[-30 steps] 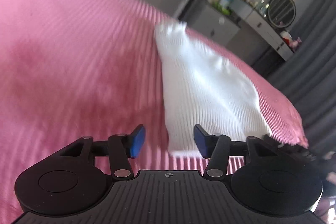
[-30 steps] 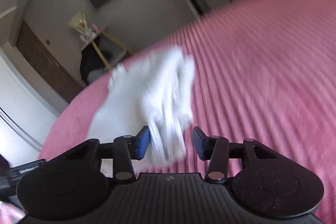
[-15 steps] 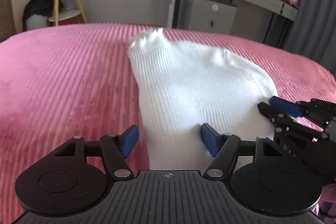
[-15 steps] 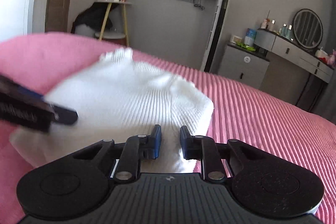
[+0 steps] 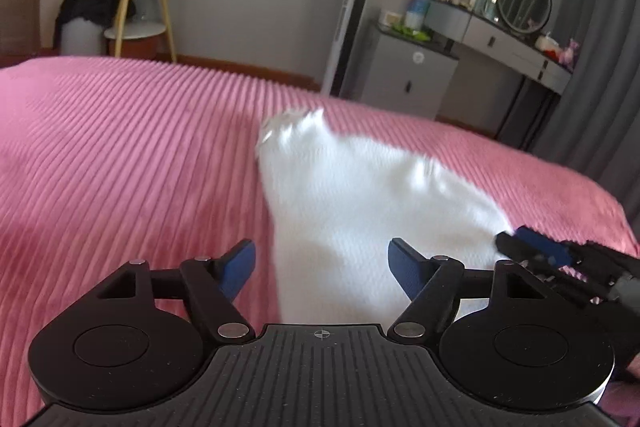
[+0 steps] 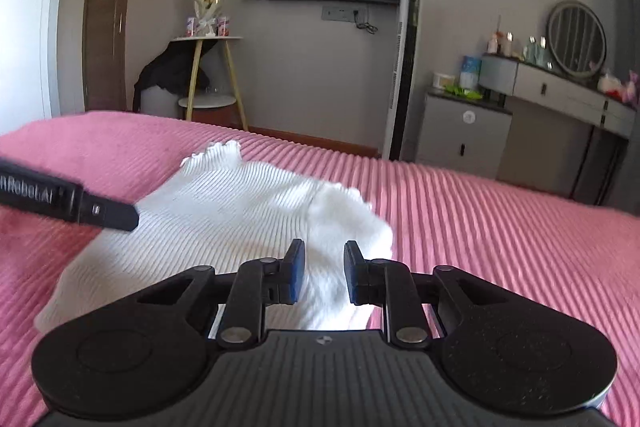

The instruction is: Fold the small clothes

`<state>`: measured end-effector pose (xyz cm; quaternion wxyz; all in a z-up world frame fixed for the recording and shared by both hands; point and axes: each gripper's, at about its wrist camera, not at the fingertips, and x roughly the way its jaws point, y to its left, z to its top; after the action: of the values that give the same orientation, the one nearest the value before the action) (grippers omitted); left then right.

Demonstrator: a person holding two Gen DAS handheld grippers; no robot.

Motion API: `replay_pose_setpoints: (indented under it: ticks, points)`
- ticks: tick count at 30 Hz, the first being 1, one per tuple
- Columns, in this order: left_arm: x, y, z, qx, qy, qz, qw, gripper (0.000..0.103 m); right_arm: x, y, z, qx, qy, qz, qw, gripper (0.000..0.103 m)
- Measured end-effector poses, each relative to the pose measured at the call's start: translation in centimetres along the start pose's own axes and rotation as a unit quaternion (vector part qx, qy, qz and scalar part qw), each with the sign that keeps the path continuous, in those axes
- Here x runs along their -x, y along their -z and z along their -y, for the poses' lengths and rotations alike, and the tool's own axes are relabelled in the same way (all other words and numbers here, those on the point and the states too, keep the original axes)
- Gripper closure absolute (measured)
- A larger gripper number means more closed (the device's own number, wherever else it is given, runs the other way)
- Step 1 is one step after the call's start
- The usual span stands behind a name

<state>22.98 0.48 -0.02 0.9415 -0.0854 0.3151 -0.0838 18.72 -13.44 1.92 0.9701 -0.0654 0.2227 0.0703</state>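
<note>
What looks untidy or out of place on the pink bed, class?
Only the white garment: its right edge is bunched into a lumpy fold instead of lying flat. The pink bedspread looks smooth.

Left gripper (image 5: pixel 322 267) has its blue-padded fingers (image 5: pixel 238 267) spread wide, nothing pinched between them, pointing forward and held low and pretty level. Right gripper (image 6: pixel 320 273) is much narrower, pads (image 6: pixel 297 271) close together but a gap's there. Honestly can't tell if they're actually squeezing anything or just near it. From the left wrist view the right one pokes in at the right edge (image 5: pixel 536 253), angled toward the left. From the right wrist view the left one's finger comes in from the left edge (image 6: pixel 100 213). So they sit side by side, tips angled slightly toward each other.
</note>
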Motion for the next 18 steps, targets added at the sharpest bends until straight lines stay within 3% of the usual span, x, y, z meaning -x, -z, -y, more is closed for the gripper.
replay_pose_setpoints:
  ticks: [6,9,14,18]
  points:
    - [-4.0,0.1,1.7,-0.043,-0.017,-0.038,0.9982,0.026,-3.2,0.9,-0.6,0.051,0.005,-0.026,0.998,0.083]
    - [-4.9,1.0,2.1,-0.064,-0.026,-0.039,0.9969,0.019,-3.5,2.0,-1.1,0.079,0.010,-0.013,0.997,0.082]
    - [-6.6,0.9,0.2,-0.015,-0.014,-0.063,0.9978,0.004,-4.5,2.3,-0.7,0.076,-0.002,-0.017,0.997,0.082]
    - [-6.3,0.5,-0.1,0.006,-0.025,-0.084,0.9962,0.006,-4.8,1.5,-0.8,0.073,-0.003,-0.041,0.997,0.082]
